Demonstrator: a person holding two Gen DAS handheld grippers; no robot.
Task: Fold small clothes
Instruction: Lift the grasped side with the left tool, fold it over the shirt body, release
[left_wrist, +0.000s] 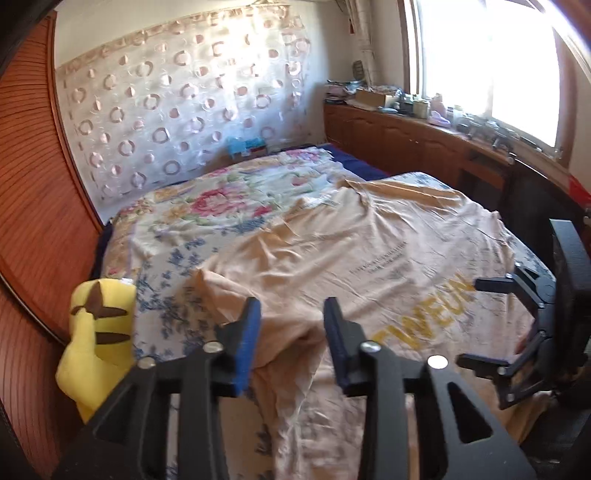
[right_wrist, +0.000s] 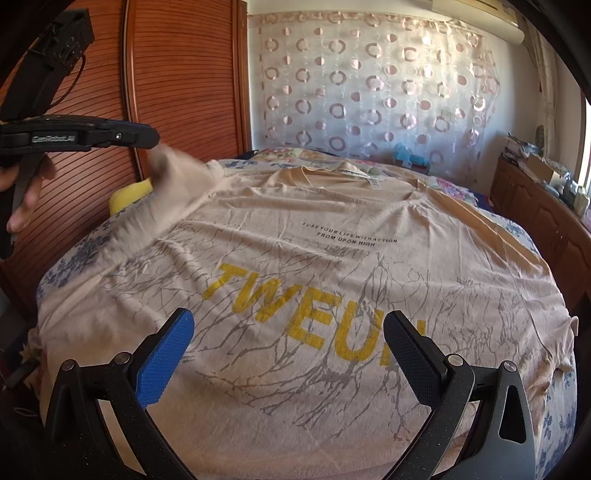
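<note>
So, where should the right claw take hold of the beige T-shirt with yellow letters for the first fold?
Probably the right sleeve of the beige T-shirt with yellow letters, approached from the floral bedsheet's right edge. The shirt lies flat, front up, collar away; that sleeve edge lies free, and the right claw hovers open.

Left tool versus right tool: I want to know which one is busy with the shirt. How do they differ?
The left tool has its jaws narrowly apart, while the right tool is spread much wider. The left tool is up beside the T-shirt's lifted, blurred sleeve; the right tool hovers over the flat yellow lettering. Both are open, gripping nothing, and each has one bright blue pad.
</note>
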